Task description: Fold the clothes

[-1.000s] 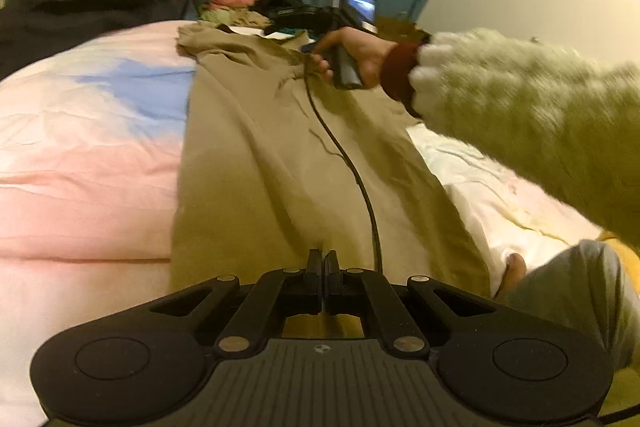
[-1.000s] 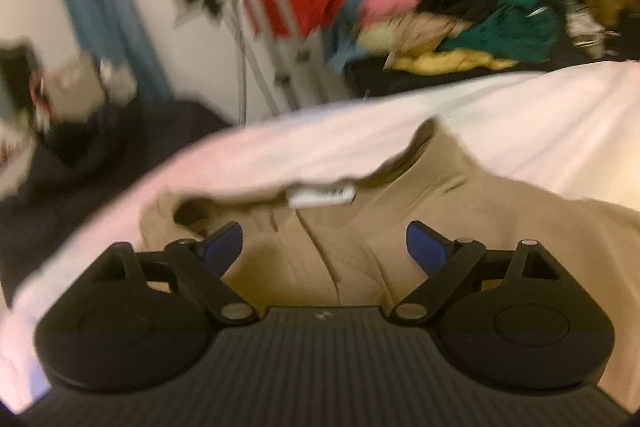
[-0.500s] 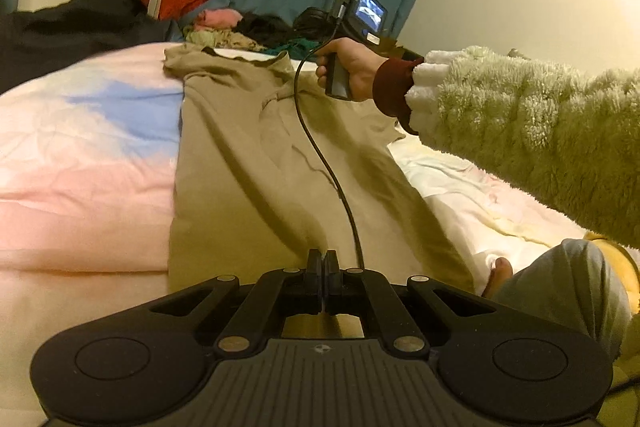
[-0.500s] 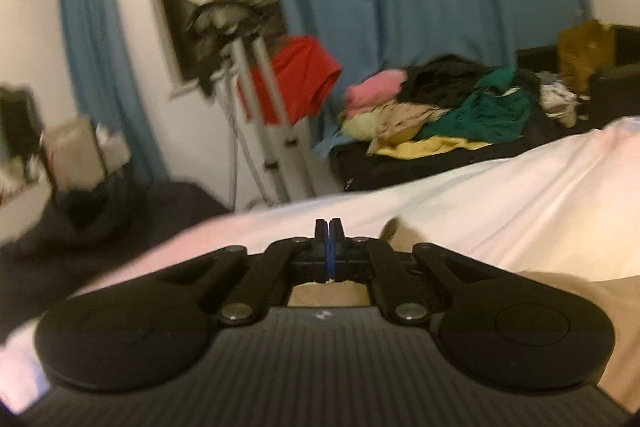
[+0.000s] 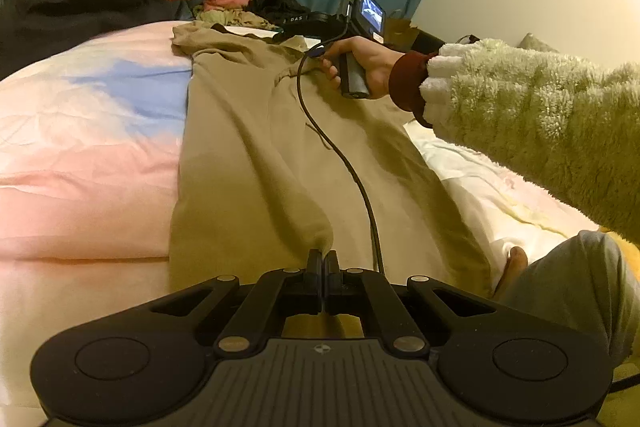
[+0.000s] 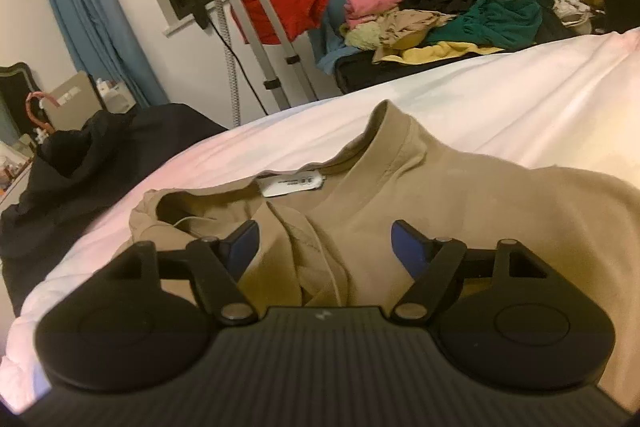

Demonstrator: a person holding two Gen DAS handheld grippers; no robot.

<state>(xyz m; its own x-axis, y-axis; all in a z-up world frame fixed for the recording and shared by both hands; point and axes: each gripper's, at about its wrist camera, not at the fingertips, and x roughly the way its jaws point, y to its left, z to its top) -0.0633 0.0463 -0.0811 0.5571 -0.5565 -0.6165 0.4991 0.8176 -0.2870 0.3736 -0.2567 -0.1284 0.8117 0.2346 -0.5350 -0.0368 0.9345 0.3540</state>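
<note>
A tan cotton T-shirt (image 5: 256, 155) lies lengthwise along the pastel pink-and-blue bed (image 5: 80, 131), its collar and white label (image 6: 290, 185) near the far edge. The left tool (image 5: 323, 259) is clamped on a raised pinch of the shirt's hem. The right tool (image 6: 324, 245), in the person's hand (image 5: 366, 61), hovers over the collar, spread wide.

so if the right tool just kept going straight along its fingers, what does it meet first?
Most likely the tan T-shirt: the open right tool hangs just over its collar end, aimed at the white neck label. Past the collar lies the pale bedcover. Depth is hard to judge, so the contact point is a guess.
</note>
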